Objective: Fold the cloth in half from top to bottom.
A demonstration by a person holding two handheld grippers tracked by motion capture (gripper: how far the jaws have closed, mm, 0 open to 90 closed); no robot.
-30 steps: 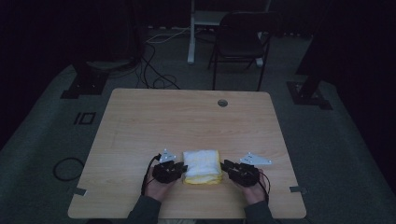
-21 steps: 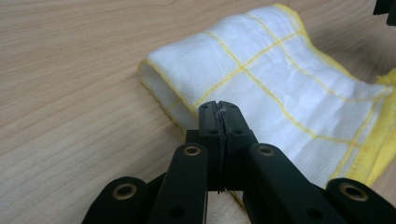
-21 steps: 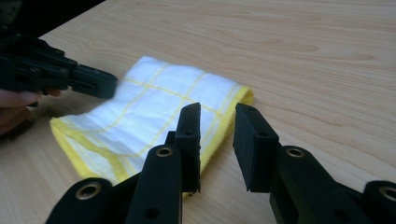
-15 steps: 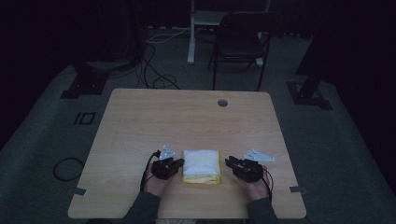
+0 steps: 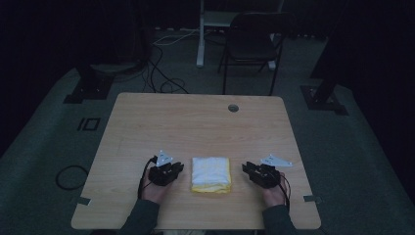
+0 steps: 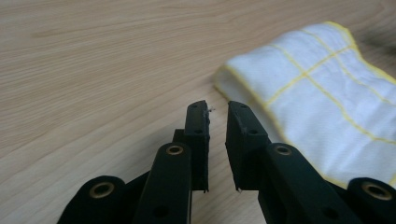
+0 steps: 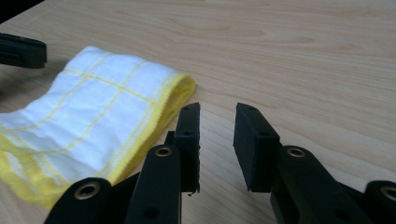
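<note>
The folded cloth [image 5: 211, 174] lies between both hand-held grippers, at three o'clock from the left hand-held gripper [image 5: 177, 168], nine o'clock from the right hand-held gripper [image 5: 247, 169]; both have jaws slightly apart, holding nothing.

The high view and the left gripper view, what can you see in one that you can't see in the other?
From above you get the chair, floor cables, the table's far hole, and both hands with the left claw and right claw. The left gripper view gives the cloth's yellow grid lines and the narrow gap between the left claw's jaws. Both show the folded white and yellow cloth on the wooden table.
</note>
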